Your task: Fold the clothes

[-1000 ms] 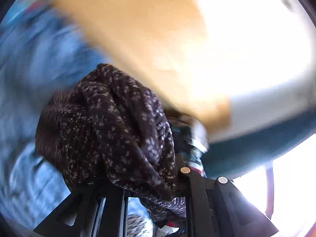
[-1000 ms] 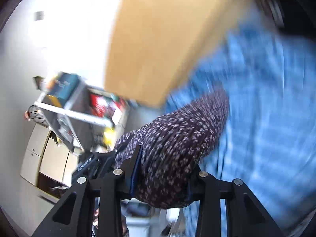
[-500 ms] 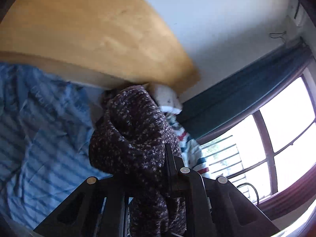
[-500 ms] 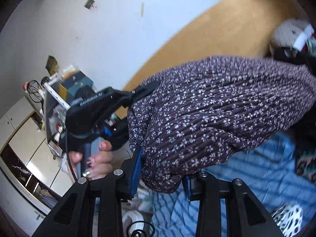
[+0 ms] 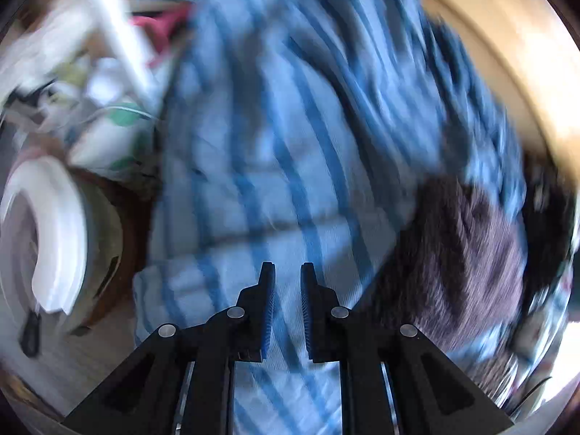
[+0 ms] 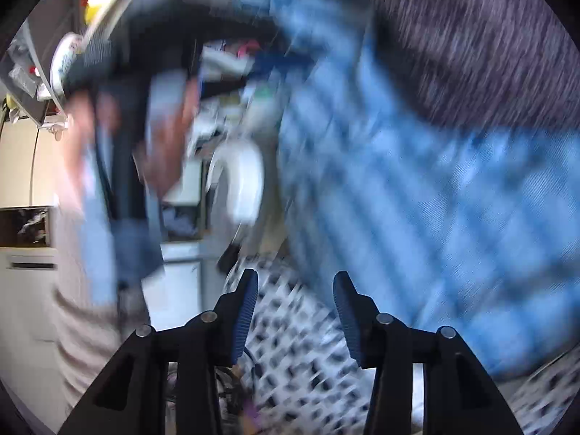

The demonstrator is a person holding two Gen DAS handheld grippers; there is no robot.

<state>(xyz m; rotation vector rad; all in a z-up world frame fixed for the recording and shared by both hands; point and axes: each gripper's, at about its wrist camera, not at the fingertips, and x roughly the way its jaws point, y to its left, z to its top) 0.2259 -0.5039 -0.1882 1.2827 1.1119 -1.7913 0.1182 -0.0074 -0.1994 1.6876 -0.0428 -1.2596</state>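
Both views are smeared by motion. The dark floral garment [image 5: 467,253] lies bunched on the blue striped bedsheet [image 5: 275,166], to the right of my left gripper [image 5: 286,272]. That gripper is open, with a narrow gap and nothing between its blue pads. In the right wrist view the same dark garment [image 6: 482,43] fills the upper right, lying on the blue sheet [image 6: 435,199]. My right gripper [image 6: 295,282] is open wide and empty, above a black-and-white patterned cloth [image 6: 301,344]. The person's hand [image 6: 159,137] holds the other gripper at the left.
A wooden headboard [image 5: 507,72] curves along the right in the left wrist view. A white round object [image 5: 54,232] stands by the bed's left side, with clutter behind it. Shelves [image 6: 47,58] and pale cabinets [image 6: 29,166] are at the left in the right wrist view.
Both grippers have let go of the dark floral garment, which now lies on the bed. Both have swung down and away fast, and their jaws have opened.
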